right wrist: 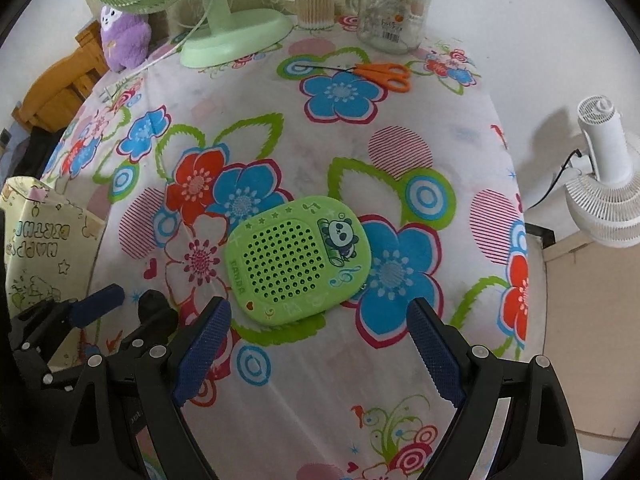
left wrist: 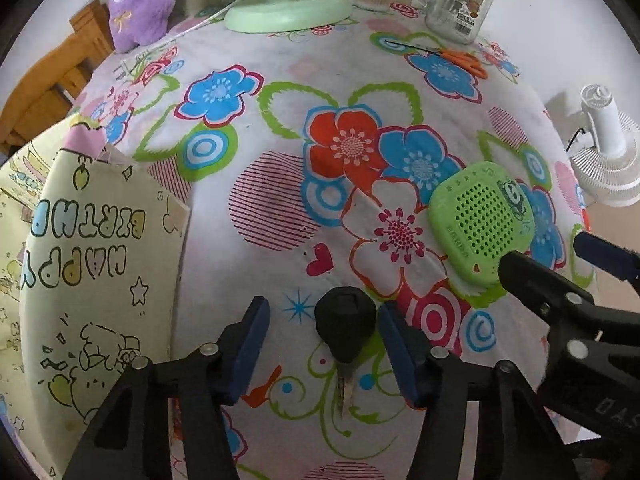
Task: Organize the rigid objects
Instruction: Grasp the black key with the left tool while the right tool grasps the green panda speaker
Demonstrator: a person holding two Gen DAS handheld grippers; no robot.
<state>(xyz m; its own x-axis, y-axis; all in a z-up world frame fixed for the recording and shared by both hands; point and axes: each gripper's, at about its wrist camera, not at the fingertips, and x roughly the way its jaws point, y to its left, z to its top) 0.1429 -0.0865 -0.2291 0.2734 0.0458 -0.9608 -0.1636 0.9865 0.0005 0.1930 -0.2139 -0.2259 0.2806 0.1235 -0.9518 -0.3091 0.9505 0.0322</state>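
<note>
A black-headed key (left wrist: 346,328) lies on the flowered tablecloth (left wrist: 280,184), blade pointing toward the camera. My left gripper (left wrist: 324,340) points down over it with the key head between the blue pads. The right pad sits close beside the head and the left pad stands clear of it, so the jaws are open. A green panda speaker (right wrist: 298,260) lies flat just ahead of my right gripper (right wrist: 320,344), whose jaws stand wide open at its near edge with nothing gripped. The speaker (left wrist: 482,222) and right gripper (left wrist: 544,252) also show at the right of the left wrist view.
A yellow birthday-print bag (left wrist: 92,264) lies at the left. At the back stand a green fan (right wrist: 224,36), a glass jar (right wrist: 394,8), a cotton-swab tub (right wrist: 314,4), a purple plush (right wrist: 122,38) and orange scissors (right wrist: 384,74). A white fan (right wrist: 608,184) stands off the right edge.
</note>
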